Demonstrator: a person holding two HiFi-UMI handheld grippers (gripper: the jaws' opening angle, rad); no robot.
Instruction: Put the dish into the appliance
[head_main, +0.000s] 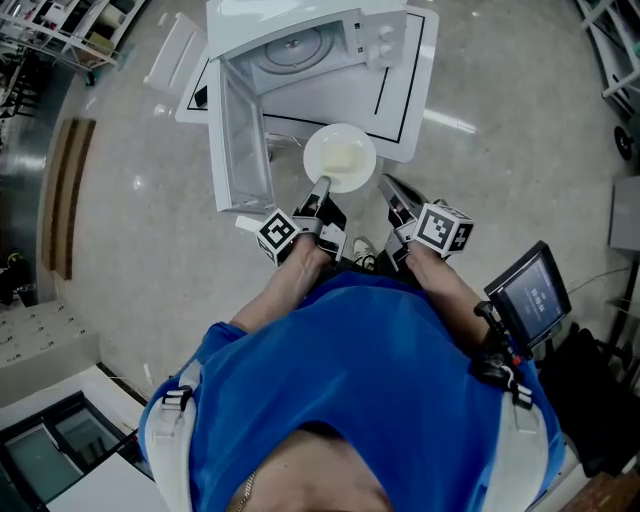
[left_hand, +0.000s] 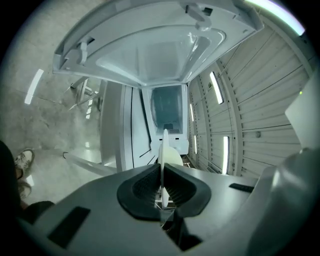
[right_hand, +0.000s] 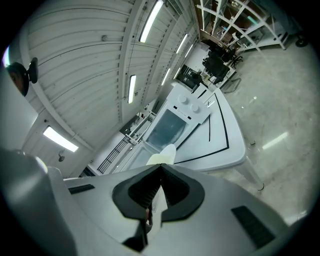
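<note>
head view has the left tool (head_main: 322, 186) closed on the near rim of a white dish (head_main: 340, 157), the rim edge-on between its pads in the left gripper view. the right tool (head_main: 385, 181) sits just to the right of the left one, its tip at the dish's right rim; in the right gripper view its jaws are drawn together on what looks like that same pale rim, with the dish rising just past their tip. the dish is held level in the air, ahead of both tools and clear of the desk (head_main: 420, 95). straight ahead of the tools, beyond the dish, stands a white microwave (head_main: 300, 45) on the desk, with its door (head_main: 243, 140) swung open to the left of the left tool and the chamber facing the dish. two knobs (right_hand: 189, 102) show on the panel at the microwave's right side. the dish is outside the chamber, in front of the opening. behind the tools are the person's forearms and blue shirt.
</note>
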